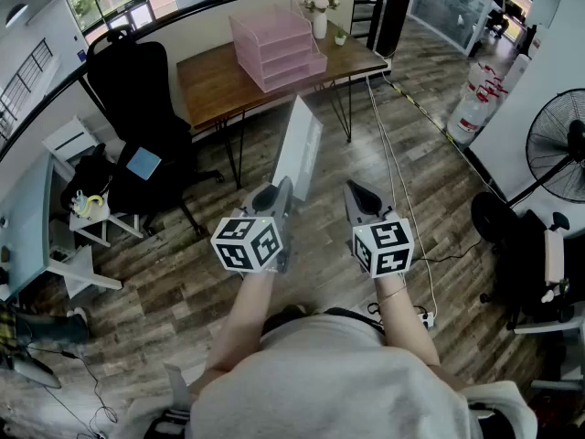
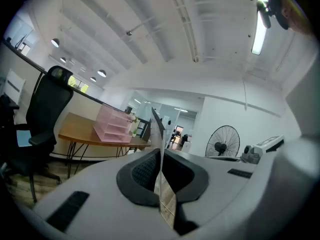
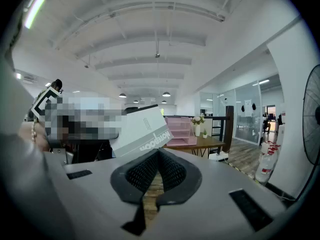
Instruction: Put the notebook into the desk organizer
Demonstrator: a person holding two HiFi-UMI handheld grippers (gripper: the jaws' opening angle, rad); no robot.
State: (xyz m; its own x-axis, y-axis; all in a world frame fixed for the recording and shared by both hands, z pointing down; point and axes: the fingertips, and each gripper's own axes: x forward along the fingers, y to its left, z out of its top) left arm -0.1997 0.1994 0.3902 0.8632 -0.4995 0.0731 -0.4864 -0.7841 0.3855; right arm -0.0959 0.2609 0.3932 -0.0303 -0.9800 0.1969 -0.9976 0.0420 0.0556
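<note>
My left gripper (image 1: 281,188) is shut on the lower edge of a white notebook (image 1: 298,147) and holds it upright in the air above the wooden floor. In the left gripper view the notebook (image 2: 160,149) shows edge-on, pinched between the dark pads. The pink desk organizer (image 1: 275,48) with open shelves stands on the brown desk (image 1: 210,85), well ahead of both grippers; it also shows as the organizer (image 2: 114,126) and the organizer (image 3: 180,132). My right gripper (image 1: 356,190) hangs beside the left one, shut with nothing in it. From it I see the notebook's cover (image 3: 143,132).
A black office chair (image 1: 137,94) stands left of the desk. A vase of flowers (image 1: 319,13) sits at the desk's far corner. Cables (image 1: 395,167) run over the floor on the right, near a standing fan (image 1: 559,144). A white side table (image 1: 84,222) is at the left.
</note>
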